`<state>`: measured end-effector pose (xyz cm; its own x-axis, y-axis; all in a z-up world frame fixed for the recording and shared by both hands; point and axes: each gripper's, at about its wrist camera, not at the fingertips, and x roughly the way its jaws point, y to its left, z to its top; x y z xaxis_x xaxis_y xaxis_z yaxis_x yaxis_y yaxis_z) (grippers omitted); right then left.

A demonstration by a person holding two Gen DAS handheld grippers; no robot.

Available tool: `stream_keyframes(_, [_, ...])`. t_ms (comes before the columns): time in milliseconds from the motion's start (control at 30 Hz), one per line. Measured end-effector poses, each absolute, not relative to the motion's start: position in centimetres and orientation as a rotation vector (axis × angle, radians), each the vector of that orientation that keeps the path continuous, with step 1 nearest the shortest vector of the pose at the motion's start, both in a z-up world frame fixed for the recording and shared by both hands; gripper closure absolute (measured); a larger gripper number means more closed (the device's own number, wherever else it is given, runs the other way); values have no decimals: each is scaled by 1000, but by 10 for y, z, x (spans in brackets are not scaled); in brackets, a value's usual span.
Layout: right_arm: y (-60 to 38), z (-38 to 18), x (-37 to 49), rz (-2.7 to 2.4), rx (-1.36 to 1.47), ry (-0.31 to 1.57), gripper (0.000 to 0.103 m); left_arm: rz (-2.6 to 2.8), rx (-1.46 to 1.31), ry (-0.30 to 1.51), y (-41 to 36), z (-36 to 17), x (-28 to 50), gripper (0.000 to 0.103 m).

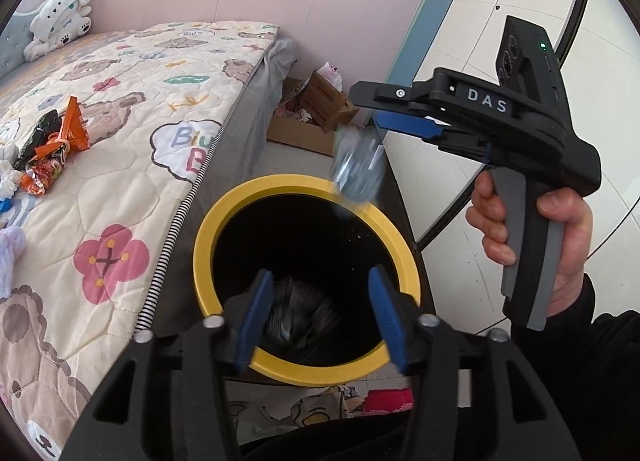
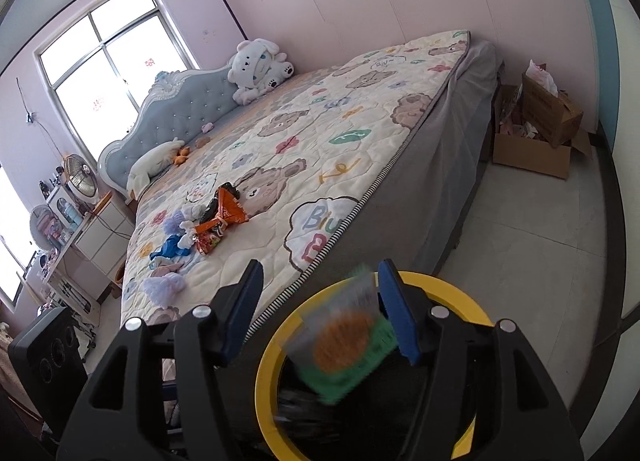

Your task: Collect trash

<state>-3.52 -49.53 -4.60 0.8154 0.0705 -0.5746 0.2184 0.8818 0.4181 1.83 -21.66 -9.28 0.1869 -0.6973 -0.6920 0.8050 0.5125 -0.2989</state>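
Observation:
A yellow-rimmed black bin (image 1: 204, 245) (image 2: 268, 357) stands on the floor against the bed. My left gripper (image 1: 322, 319) is open over its mouth; a dark crumpled wrapper (image 1: 300, 317) shows blurred between the blue fingers (image 1: 256, 317), below them inside the bin. My right gripper (image 1: 368, 109) (image 2: 320, 309), held by a hand (image 1: 568, 245), is open above the bin's far rim. A silvery wrapper with green and orange print (image 1: 356, 169) (image 2: 344, 337) is blurred in mid-air under it, close to the right finger and gripped by neither pad. More wrappers (image 1: 60, 141) (image 2: 220, 217) lie on the bed.
The bed (image 1: 132, 165) with a patterned quilt fills the left, with a white plush toy (image 2: 260, 69) at its headboard. Cardboard boxes (image 1: 316, 109) (image 2: 540, 129) of clutter sit in the far corner. Bare tiled floor (image 2: 520, 229) lies right of the bin. A black heater (image 2: 48, 353) stands near left.

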Motion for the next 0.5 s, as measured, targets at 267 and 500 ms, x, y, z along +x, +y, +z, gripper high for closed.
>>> stream_keyframes(267, [-498, -38, -34, -113, 474, 580, 42, -1026, 97, 857, -202, -83, 25, 29])
stream_keyframes(500, [-482, -24, -18, -67, 429, 537, 37, -934, 54, 776, -174, -66, 37, 20])
